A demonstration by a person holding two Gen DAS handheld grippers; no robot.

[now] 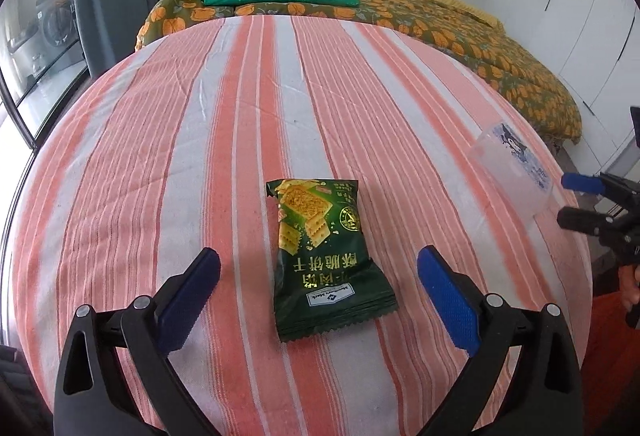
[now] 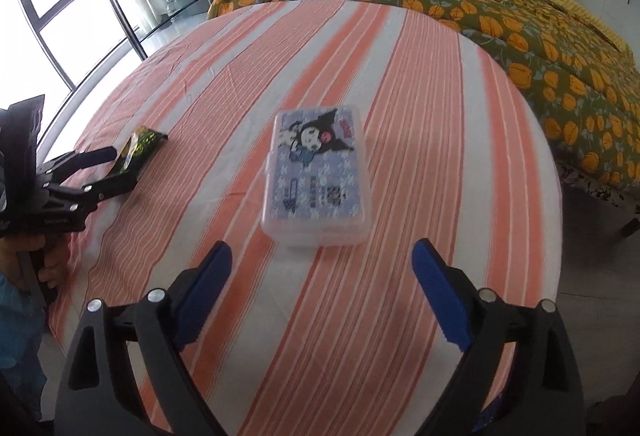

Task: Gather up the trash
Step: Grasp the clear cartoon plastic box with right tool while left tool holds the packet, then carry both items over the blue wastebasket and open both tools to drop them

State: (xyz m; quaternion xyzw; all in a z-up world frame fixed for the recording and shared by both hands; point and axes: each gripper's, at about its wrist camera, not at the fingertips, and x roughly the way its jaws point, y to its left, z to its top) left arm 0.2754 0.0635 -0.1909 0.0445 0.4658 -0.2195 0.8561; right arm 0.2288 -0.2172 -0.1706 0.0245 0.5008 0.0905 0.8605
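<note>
Straight ahead of my left gripper (image 1: 318,286), between its two blue pads, lies the green biscuit packet (image 1: 326,256) on the striped cloth of the surface (image 1: 160,156). That's the trash I'm after. Its long axis runs away from me, nearly along the line the gripper points, with the crimped end nearest and the torn top farther off, so the pads stand either side of its narrow width. Jaws are wide, nothing touching yet, and the near end of the packet sits just ahead of the pad tips. The gripper tilts steeply down at the cloth.

My right gripper (image 2: 322,290) is wide open too and holds nothing. Just ahead of it sits the clear plastic box (image 2: 318,180) with the cartoon lid, closed and flat on the surface, its long side also running away from me (presumably where the trash goes, though I can't be sure from here). From the right wrist view the packet lies well off to the left, right at the left gripper's tips, so the left hand is plainly the nearer one.

My call: ease the left gripper forward and down, then close across the packet's width.
</note>
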